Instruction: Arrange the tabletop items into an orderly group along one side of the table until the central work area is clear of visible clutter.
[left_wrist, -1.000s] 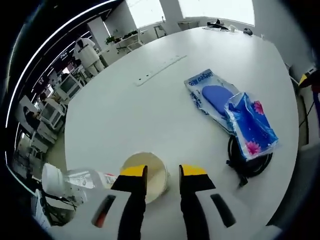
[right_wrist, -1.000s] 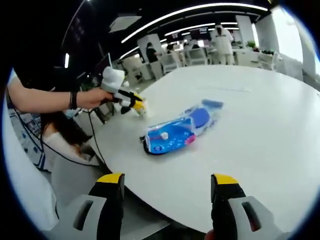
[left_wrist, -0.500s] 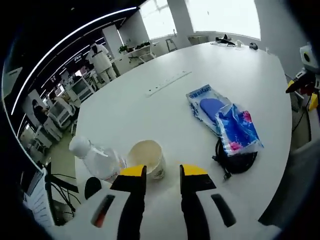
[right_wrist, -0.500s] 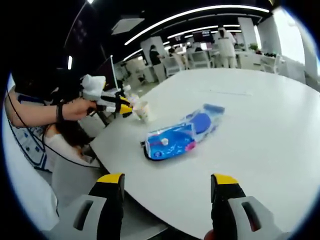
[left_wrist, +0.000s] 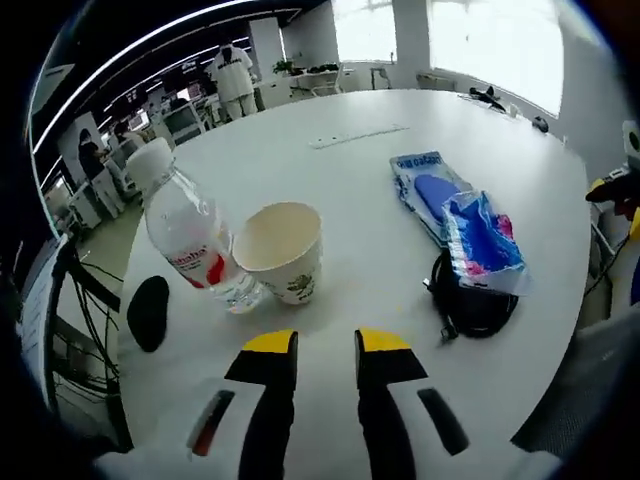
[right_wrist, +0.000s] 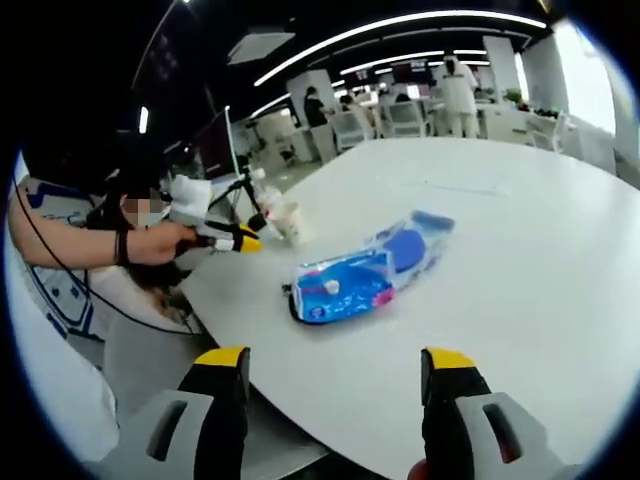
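The left gripper (left_wrist: 326, 345) has drawn back with jaws narrow and empty, cup (left_wrist: 280, 250) dead ahead, nearer it than the wide-open right gripper (right_wrist: 335, 365).

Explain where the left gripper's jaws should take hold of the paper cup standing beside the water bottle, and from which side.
Grip the paper cup across its side wall, below the rim. It stands upright and open-topped, straight ahead of the left gripper, whose near side is free. The water bottle crowds its left, so come straight in from the table edge.
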